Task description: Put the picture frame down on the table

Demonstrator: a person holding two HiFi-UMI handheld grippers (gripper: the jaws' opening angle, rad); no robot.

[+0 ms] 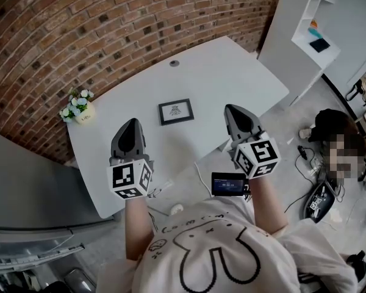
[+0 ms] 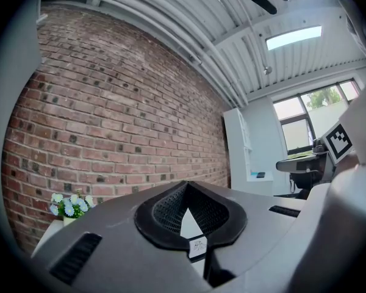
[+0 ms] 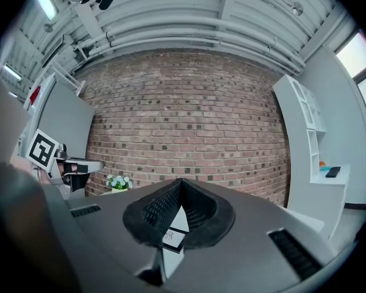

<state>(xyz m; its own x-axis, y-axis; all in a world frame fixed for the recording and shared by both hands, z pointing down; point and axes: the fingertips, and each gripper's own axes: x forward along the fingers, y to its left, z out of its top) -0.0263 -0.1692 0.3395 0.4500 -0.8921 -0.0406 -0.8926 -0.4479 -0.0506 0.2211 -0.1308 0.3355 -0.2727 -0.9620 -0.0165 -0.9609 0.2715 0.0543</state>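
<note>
A small black picture frame (image 1: 175, 111) lies flat near the middle of the white table (image 1: 232, 78). My left gripper (image 1: 132, 124) hovers over the table's near edge, left of the frame and apart from it; its jaws meet at the tip with nothing between them. My right gripper (image 1: 232, 109) hangs to the right of the frame, also shut and empty. In the left gripper view the frame (image 2: 197, 246) peeks through the slit under the joined jaws (image 2: 186, 185). The right gripper view shows the frame (image 3: 172, 237) the same way below its tips (image 3: 180, 180).
A pot of white and blue flowers (image 1: 79, 108) stands at the table's left corner against the brick wall. A small screen device (image 1: 229, 184) hangs at the person's chest. Another person (image 1: 335, 145) sits on the floor at right among cables. White shelves (image 1: 317, 35) stand at the far right.
</note>
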